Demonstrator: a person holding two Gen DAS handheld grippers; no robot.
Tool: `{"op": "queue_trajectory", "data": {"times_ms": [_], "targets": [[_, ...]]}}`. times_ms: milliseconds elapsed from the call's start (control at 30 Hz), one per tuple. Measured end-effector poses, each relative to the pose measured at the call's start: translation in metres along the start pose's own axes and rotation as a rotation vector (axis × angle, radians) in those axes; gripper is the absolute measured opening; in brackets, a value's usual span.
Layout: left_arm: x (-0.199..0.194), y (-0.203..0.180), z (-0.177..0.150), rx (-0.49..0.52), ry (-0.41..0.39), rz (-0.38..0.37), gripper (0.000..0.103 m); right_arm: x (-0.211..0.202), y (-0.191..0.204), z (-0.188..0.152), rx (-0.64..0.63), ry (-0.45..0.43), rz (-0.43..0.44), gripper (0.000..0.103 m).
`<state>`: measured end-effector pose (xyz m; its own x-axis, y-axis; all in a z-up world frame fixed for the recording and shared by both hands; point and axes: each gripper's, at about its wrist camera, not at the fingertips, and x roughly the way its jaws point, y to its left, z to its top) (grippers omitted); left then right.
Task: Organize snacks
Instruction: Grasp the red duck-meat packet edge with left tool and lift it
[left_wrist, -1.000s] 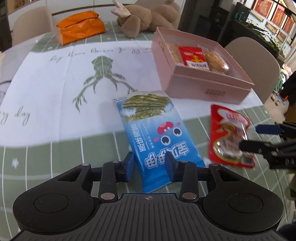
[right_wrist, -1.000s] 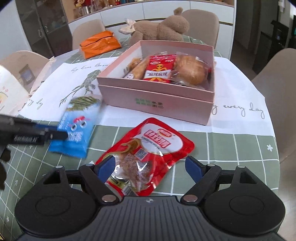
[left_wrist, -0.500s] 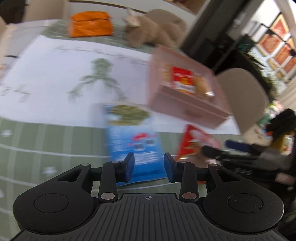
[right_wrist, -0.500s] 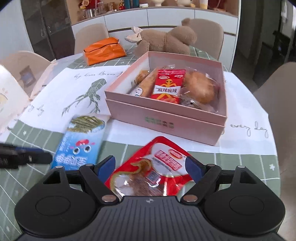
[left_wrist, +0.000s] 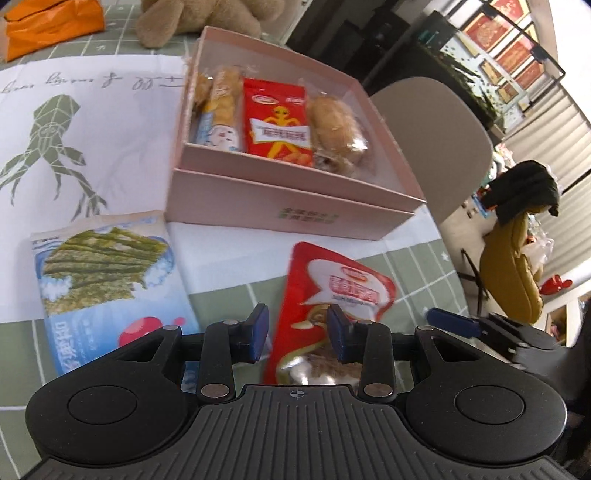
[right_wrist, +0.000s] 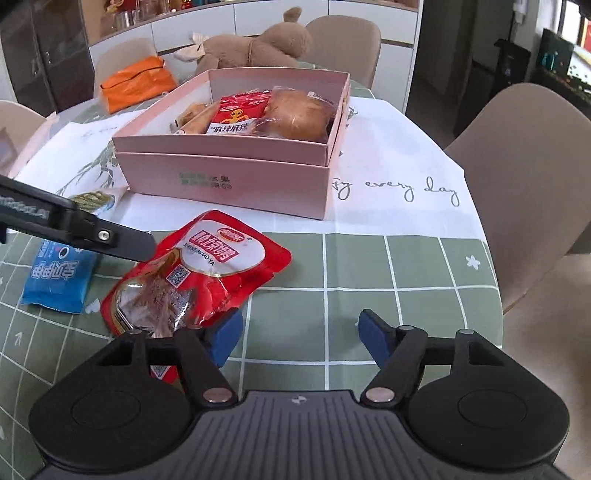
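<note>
A red snack pouch (left_wrist: 334, 291) (right_wrist: 207, 273) lies flat on the green checked cloth in front of the pink box (left_wrist: 280, 206) (right_wrist: 229, 173), which holds several wrapped snacks. My left gripper (left_wrist: 297, 332) is open right over the pouch's near end, one pad on each side of it, and not squeezing it; its finger (right_wrist: 110, 240) shows in the right wrist view. My right gripper (right_wrist: 300, 338) is open with its jaws closing over bare cloth, the pouch's corner by its left pad. A blue seaweed packet (left_wrist: 107, 280) (right_wrist: 55, 280) lies to the left.
An orange bag (right_wrist: 136, 83) and a plush toy (right_wrist: 255, 46) sit behind the box. A white printed runner (right_wrist: 399, 155) crosses the round table. Beige chairs (right_wrist: 528, 177) stand around it, and the table's edge falls off at the right.
My left gripper has swung right, from the blue packet to the red pouch. My right gripper has shifted right off the pouch, and its jaws have narrowed.
</note>
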<state>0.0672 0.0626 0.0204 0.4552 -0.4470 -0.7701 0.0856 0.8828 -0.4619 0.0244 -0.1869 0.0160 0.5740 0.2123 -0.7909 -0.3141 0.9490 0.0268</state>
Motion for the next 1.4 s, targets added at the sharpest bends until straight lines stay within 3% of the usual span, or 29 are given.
{"op": "queue_trajectory", "data": {"times_ms": [100, 233, 433, 533, 633, 733, 900, 1067, 1133, 1167, 1400], "targets": [[0.001, 0.009, -0.001, -0.033, 0.0, -0.022, 0.038, -0.015, -0.01, 0.001, 0.062, -0.041, 0.087, 0.064], [0.002, 0.015, 0.003, -0.078, -0.018, -0.052, 0.039, -0.023, 0.005, 0.004, -0.029, -0.07, 0.134, 0.064], [0.003, 0.023, 0.005, -0.077, -0.007, -0.096, 0.039, -0.006, 0.022, -0.002, -0.106, -0.043, 0.089, 0.064], [0.013, 0.026, 0.009, -0.09, 0.027, -0.185, 0.04, -0.004, 0.017, -0.003, -0.086, -0.036, 0.105, 0.066], [0.017, 0.015, 0.012, -0.037, 0.036, -0.195, 0.049, -0.002, 0.013, -0.004, -0.074, -0.038, 0.104, 0.067], [0.013, -0.003, 0.01, 0.047, 0.059, -0.204, 0.049, -0.004, 0.01, -0.006, -0.071, -0.043, 0.088, 0.067], [0.009, -0.026, 0.008, 0.097, 0.092, -0.334, 0.049, -0.011, -0.006, -0.011, -0.071, -0.078, 0.012, 0.067], [0.039, -0.037, 0.013, 0.052, 0.087, -0.288, 0.049, -0.006, -0.022, -0.018, -0.079, -0.049, 0.0, 0.067], [0.046, -0.04, 0.014, 0.034, 0.081, -0.265, 0.044, -0.008, -0.023, -0.021, -0.086, -0.056, 0.005, 0.067], [0.049, -0.042, 0.014, 0.029, 0.077, -0.25, 0.033, -0.009, -0.023, -0.022, -0.093, -0.057, 0.006, 0.067], [0.029, -0.051, -0.004, 0.023, 0.02, -0.208, 0.025, -0.011, -0.017, -0.022, -0.115, -0.058, 0.0, 0.067]]}}
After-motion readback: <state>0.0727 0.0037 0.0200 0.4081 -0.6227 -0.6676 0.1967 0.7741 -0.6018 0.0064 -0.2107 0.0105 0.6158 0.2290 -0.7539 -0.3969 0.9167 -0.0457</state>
